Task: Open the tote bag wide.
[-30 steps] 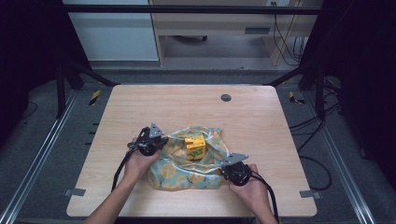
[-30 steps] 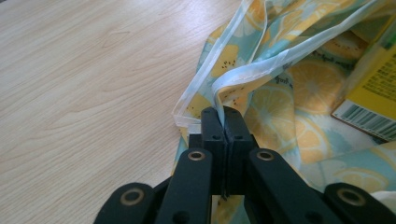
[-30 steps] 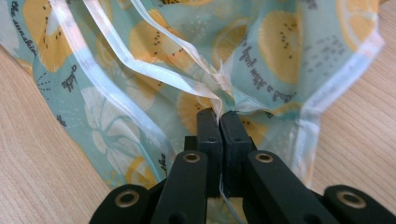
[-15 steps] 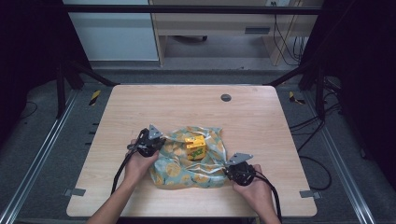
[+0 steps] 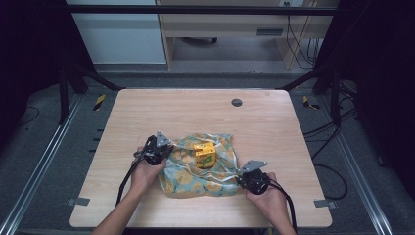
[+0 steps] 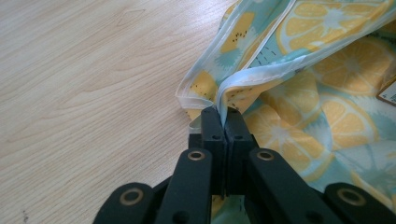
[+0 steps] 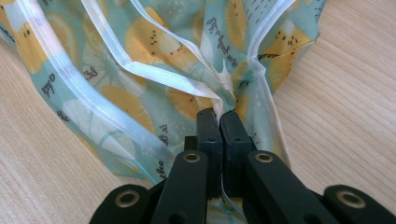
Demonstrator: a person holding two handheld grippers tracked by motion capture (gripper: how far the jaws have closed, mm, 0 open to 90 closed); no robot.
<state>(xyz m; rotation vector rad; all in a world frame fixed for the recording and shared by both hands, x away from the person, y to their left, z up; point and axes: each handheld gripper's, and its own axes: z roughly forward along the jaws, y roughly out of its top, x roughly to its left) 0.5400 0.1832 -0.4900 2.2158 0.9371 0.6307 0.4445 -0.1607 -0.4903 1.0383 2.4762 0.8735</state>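
Table (image 5: 147, 112): pale wood, rectangular | Round dark grommet (image 5: 237, 102): set in tabletop near far edge | Yellow-and-black item (image 5: 99, 102): seen on floor off far-left corner, possibly tape | Cables (image 5: 298, 46): hung beyond table, far right

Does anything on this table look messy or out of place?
Only the lemon-print cloth: it lies rumpled rather than flat, bunched around a small yellow box on it. The left gripper and right gripper each pinch a hem. Nothing looks spilled or damaged.
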